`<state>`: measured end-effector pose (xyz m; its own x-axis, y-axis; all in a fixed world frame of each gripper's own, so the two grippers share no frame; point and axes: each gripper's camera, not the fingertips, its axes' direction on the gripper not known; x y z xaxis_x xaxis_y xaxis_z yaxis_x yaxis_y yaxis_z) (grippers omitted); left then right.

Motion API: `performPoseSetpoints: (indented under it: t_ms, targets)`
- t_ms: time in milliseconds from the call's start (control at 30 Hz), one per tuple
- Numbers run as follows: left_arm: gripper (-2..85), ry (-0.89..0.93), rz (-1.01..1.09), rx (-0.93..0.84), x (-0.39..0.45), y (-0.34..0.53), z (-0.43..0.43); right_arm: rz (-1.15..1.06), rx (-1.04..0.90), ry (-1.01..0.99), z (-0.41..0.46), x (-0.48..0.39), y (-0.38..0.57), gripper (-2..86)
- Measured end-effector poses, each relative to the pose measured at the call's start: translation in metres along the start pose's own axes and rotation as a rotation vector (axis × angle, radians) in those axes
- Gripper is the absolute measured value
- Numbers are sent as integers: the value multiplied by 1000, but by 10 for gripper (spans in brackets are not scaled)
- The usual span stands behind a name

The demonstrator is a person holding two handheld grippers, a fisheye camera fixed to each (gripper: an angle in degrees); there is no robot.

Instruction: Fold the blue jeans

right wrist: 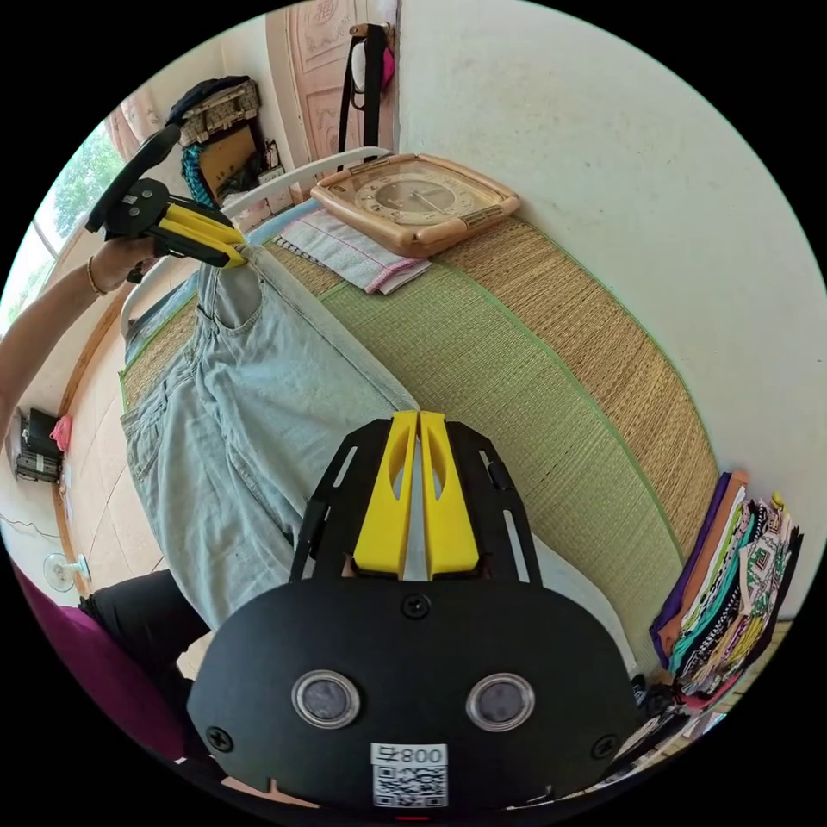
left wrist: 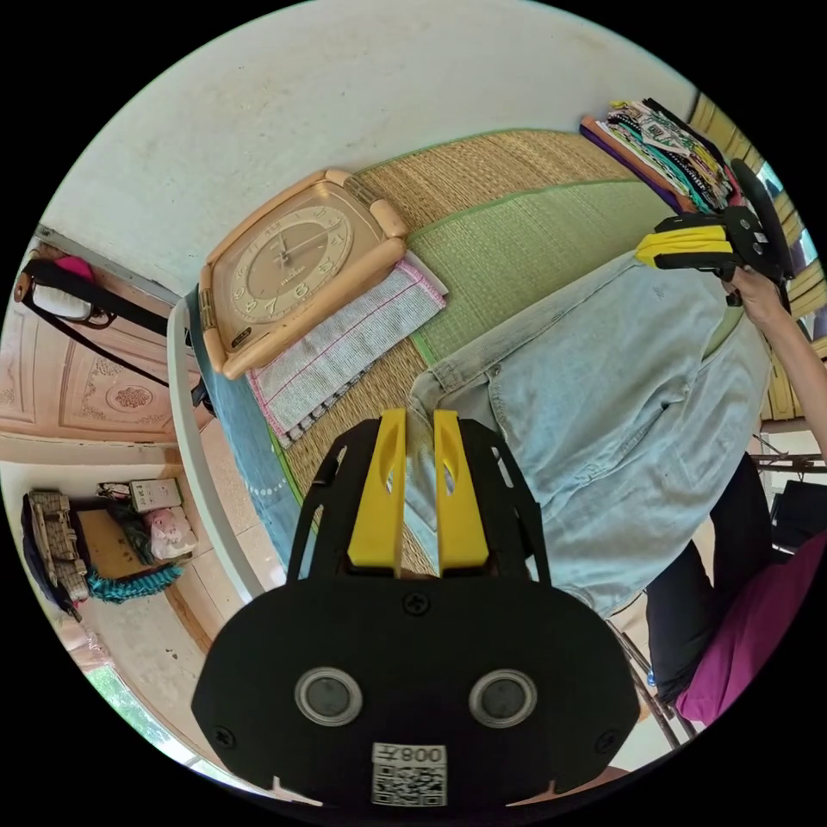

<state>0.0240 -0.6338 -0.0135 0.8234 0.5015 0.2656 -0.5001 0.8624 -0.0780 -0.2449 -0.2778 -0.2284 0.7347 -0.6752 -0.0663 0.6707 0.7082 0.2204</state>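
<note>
Woven mat on the bed carries the jeans, legs hanging off its near edge. Both grippers pinch the waistband corners, jaws narrow. Next, probably, lift and fold.

A big square clock with a tan frame lies flat on a woven straw mat, close to a white wall. One edge of the clock rests on a small white cloth with pink lines. A stack of folded clothes in many colors sits at the far end of the mat, and a pink carved door stands past the clock.
</note>
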Motion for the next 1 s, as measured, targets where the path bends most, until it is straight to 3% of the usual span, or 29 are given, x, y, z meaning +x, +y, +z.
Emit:
performPoseSetpoints:
  t_ms: [467, 1000]
  targets:
    - [32, -54, 44, 73, 71, 179, -153, 1, 68, -78, -125, -98, 140, 2]
    - [18, 31, -29, -40, 97, 380, -174, -63, -97, -157, -78, -223, 212, 2]
